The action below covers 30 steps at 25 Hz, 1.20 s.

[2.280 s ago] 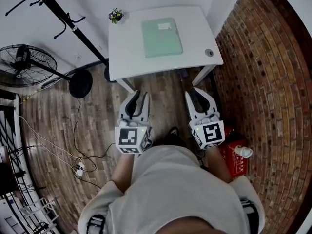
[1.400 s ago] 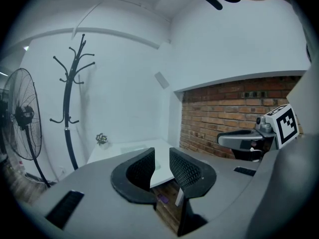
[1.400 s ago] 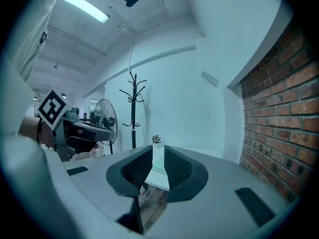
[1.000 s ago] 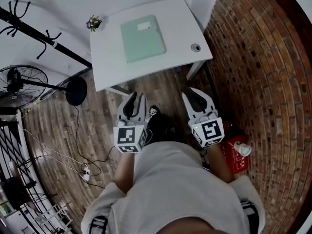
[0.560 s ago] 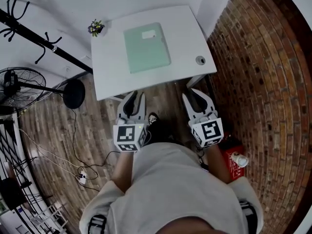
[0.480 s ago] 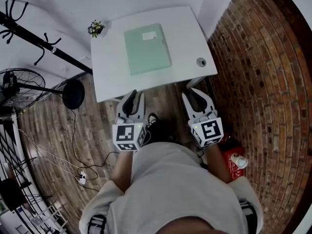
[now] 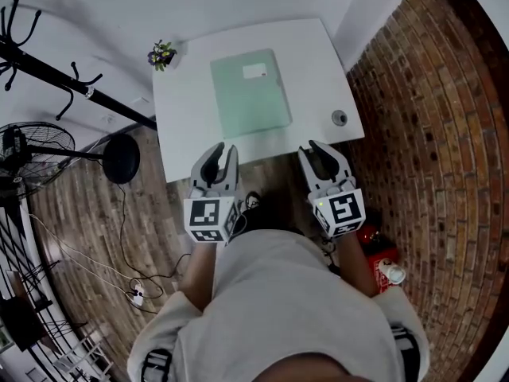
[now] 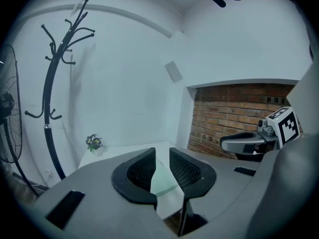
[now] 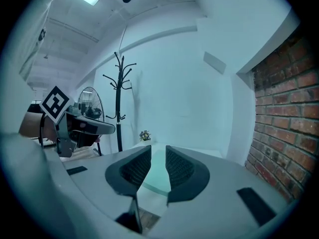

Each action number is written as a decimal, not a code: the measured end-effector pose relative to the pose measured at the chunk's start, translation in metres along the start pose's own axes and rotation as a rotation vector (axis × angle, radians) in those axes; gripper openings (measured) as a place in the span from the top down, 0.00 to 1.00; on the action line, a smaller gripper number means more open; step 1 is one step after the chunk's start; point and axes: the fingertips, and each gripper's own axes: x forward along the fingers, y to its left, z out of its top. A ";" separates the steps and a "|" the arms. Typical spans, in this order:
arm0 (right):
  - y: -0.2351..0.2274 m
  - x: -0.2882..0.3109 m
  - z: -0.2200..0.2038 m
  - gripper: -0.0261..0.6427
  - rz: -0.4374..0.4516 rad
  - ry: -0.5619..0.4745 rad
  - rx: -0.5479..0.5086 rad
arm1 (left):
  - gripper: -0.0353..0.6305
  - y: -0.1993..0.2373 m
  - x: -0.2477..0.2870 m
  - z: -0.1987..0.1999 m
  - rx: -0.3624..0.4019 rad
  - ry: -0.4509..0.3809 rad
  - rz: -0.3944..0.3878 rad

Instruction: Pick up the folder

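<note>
A pale green folder point(image 7: 250, 94) with a white label lies flat in the middle of the white table point(image 7: 187, 126). My left gripper point(image 7: 222, 151) hangs at the table's near edge, short of the folder's left corner. Its jaws stand a little apart with nothing between them. My right gripper point(image 7: 318, 150) is level with it, off the folder's right corner; its jaws have just been opening and are empty. In the left gripper view the folder point(image 8: 162, 180) shows past the gripper point(image 8: 162, 156). The right gripper view shows the folder point(image 9: 157, 176) beyond the gripper point(image 9: 158, 156).
A small flower pot point(image 7: 162, 54) stands at the table's far left corner, and a round grommet point(image 7: 339, 118) sits near its right front. A coat stand point(image 7: 48, 66) and fan point(image 7: 24, 146) are on the left, a brick wall point(image 7: 429, 134) on the right. A red object point(image 7: 380, 257) lies on the floor.
The table and folder have come nearer. Both grippers have moved forward together, from over the wooden floor to the table's front edge.
</note>
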 end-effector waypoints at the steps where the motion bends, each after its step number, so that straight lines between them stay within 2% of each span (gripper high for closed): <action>1: 0.001 0.006 0.002 0.83 -0.002 0.003 -0.003 | 0.82 0.005 0.003 0.001 -0.002 0.002 -0.005; 9: 0.006 0.042 0.014 0.82 -0.027 0.009 0.003 | 0.82 0.039 0.027 0.005 0.005 0.016 -0.050; 15: -0.005 0.057 0.007 0.81 -0.032 0.034 0.019 | 0.82 0.043 0.047 0.002 -0.003 0.036 -0.068; 30: -0.071 0.125 0.011 0.78 0.049 0.027 0.030 | 0.82 0.062 0.121 0.017 -0.026 0.069 0.020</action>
